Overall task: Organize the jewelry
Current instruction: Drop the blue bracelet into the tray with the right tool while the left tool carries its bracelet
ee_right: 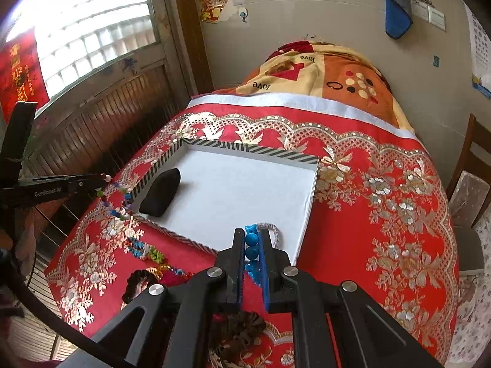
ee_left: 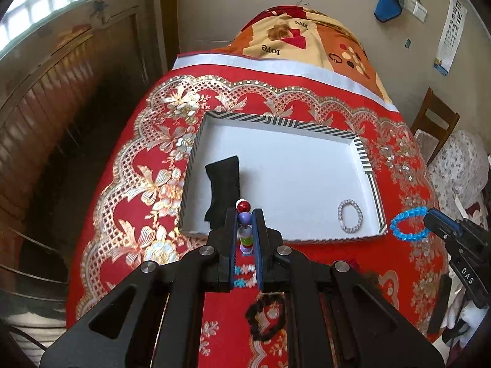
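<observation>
A white tray with a striped rim (ee_left: 285,125) (ee_right: 245,148) lies on the red patterned tablecloth. Inside it lie a black pouch (ee_left: 222,190) (ee_right: 161,191) and a silver bracelet (ee_left: 350,216) (ee_right: 273,228). My left gripper (ee_left: 245,214) is shut on a multicoloured bead bracelet (ee_left: 244,228) above the tray's near left edge; it hangs from that gripper in the right wrist view (ee_right: 118,197). My right gripper (ee_right: 252,234) is shut on a blue bead bracelet (ee_right: 252,253) (ee_left: 409,224) beside the tray's near right corner.
More jewelry lies on the cloth in front of the tray: a dark brown bracelet (ee_left: 264,319) (ee_right: 138,285), and colourful bead strands (ee_right: 150,253). A wooden chair (ee_left: 435,122) stands at the right. A folded blanket (ee_left: 307,36) lies at the far end.
</observation>
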Available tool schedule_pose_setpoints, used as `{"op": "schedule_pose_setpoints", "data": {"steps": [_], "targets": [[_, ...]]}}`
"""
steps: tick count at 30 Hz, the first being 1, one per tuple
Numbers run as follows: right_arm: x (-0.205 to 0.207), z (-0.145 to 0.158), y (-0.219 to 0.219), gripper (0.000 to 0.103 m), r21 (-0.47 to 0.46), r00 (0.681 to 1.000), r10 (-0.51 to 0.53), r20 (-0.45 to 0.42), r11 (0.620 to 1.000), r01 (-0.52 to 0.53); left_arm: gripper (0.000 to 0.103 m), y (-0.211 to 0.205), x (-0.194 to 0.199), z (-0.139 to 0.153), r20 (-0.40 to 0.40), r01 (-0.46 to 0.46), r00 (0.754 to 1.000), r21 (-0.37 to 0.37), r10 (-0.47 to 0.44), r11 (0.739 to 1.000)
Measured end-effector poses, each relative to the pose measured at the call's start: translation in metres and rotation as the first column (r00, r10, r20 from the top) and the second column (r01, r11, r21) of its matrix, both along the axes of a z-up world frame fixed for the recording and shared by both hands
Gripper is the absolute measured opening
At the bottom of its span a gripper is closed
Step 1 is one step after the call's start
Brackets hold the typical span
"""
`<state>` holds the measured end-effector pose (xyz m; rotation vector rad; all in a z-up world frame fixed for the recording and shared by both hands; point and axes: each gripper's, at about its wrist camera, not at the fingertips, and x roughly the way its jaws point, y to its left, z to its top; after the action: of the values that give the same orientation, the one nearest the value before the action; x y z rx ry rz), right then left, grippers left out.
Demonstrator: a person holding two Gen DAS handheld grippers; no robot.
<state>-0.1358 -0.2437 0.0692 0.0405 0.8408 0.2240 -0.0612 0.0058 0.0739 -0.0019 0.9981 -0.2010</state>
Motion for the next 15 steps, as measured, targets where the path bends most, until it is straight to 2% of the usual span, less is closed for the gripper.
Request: {"op": "schedule_pose_setpoints", "data": {"steps": [15], "targets": [[0.067,-0.016,0.009,0.008,-0.003,0.999,0.001,-0.043,1.0,-0.001,0.008,-0.03,0.069,-0.021,-0.028,0.049,0.998,0.046,-0.048,0.998]]}}
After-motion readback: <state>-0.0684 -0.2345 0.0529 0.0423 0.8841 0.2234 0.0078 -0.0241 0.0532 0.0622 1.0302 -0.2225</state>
